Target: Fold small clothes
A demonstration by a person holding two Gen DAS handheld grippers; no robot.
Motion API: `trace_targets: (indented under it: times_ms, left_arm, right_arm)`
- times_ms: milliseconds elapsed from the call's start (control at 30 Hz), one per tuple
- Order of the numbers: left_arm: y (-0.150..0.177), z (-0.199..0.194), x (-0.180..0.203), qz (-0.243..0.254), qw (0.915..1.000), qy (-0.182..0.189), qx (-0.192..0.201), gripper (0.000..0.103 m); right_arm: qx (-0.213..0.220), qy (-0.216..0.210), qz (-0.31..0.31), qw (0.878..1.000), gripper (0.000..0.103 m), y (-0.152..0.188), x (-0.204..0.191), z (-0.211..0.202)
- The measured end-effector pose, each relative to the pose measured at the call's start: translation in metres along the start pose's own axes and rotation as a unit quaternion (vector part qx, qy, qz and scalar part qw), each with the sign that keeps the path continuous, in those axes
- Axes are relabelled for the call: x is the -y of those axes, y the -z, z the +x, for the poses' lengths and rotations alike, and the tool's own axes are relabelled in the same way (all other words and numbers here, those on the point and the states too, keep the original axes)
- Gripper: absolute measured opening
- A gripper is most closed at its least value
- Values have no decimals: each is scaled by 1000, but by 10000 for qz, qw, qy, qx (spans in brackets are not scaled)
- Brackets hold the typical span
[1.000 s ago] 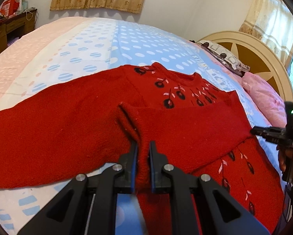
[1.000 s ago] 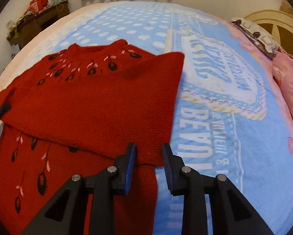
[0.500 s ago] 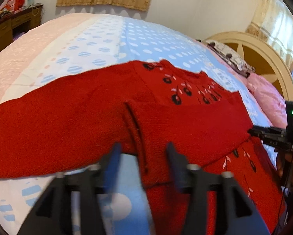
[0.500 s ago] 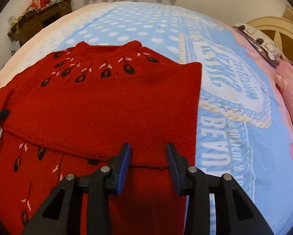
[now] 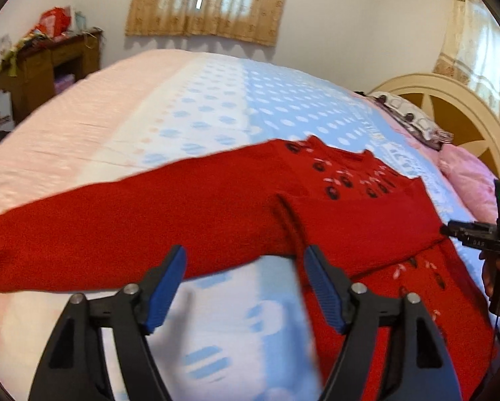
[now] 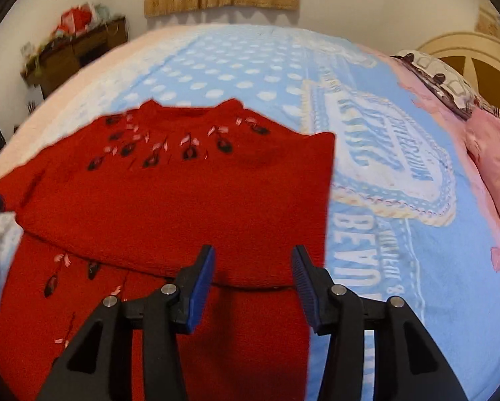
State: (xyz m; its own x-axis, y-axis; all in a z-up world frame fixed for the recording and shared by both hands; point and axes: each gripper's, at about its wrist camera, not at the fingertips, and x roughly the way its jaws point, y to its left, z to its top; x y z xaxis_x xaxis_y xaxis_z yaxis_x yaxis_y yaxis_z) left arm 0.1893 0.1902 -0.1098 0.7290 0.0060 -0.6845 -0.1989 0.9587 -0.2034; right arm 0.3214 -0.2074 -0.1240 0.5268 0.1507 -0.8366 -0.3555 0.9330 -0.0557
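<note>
A red knitted sweater lay spread on the blue-and-pink bed, one sleeve folded across its chest. Above it the left gripper and right gripper hung with jaws apart, just opened, gripping nothing.

White walls, curtained window, cluttered wooden cabinet, cream arched headboard
</note>
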Motion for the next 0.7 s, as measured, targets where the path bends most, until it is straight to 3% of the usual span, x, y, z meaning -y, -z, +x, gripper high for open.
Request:
trace_targets:
  times_ms: [67, 233, 433, 567, 700]
  left_arm:
    - [-1, -8, -11, 30, 9999, -162, 21, 77]
    - [5, -32, -68, -74, 9959, -906, 34, 78]
    - [19, -60, -162, -794, 9781, -1922, 77, 78]
    - [28, -75, -204, -1362, 9664, -2172, 188, 78]
    - [29, -69, -219, -1692, 9622, -2121, 228, 76]
  right_arm:
    - [-340, -28, 58, 9994, 49, 4, 2, 19]
    - [-168, 29, 127, 9998, 49, 14, 4, 16]
    - [-148, 151, -44, 9998, 50, 39, -6, -4]
    - [-62, 34, -26, 10000, 50, 55, -10, -17]
    - [30, -81, -200, 9998, 50, 69, -24, -34]
